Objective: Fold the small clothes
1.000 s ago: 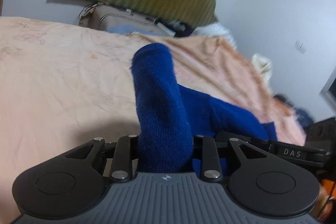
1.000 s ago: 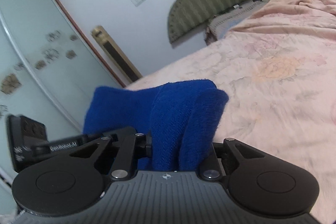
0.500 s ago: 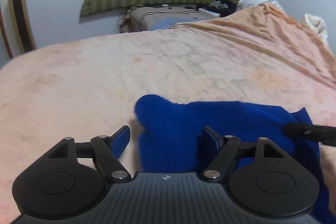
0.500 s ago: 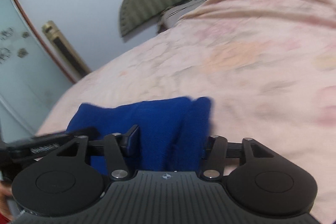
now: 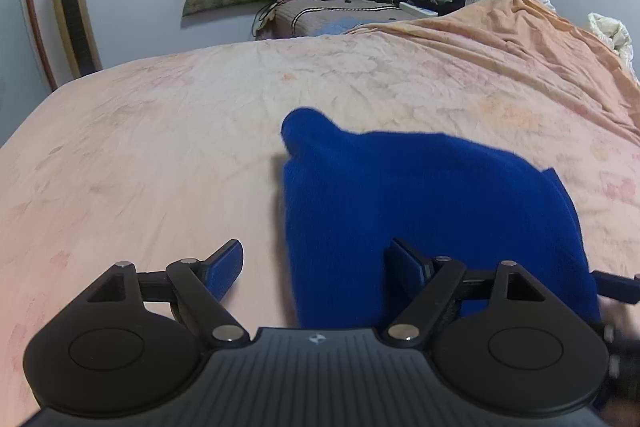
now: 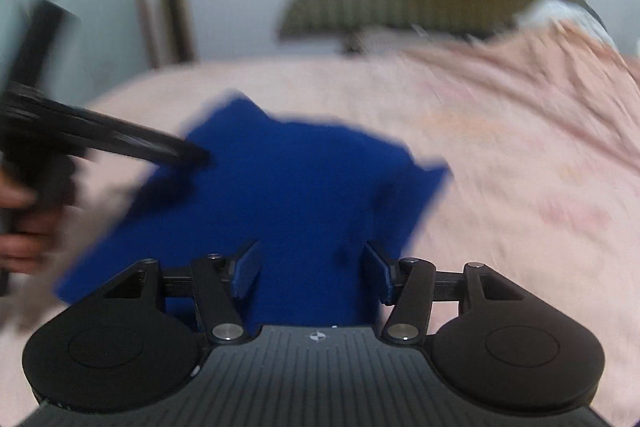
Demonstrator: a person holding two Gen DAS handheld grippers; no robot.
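Now both tongs have let go of the blue garment (image 5: 420,203), which a second ago hung pinched in them and now lies dropped on the pink bedspread (image 5: 160,147), so this fold looks laid down. The left gripper (image 5: 316,263) is spreading, cloth under its right finger only; the right gripper (image 6: 310,269) stands apart astride the near edge, pads not pressing.

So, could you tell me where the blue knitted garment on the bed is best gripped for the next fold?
Probably the rounded far-left corner of the blue knitted garment, approached from its left: it bulges above the peach bedsheet, unlike the flat edges.
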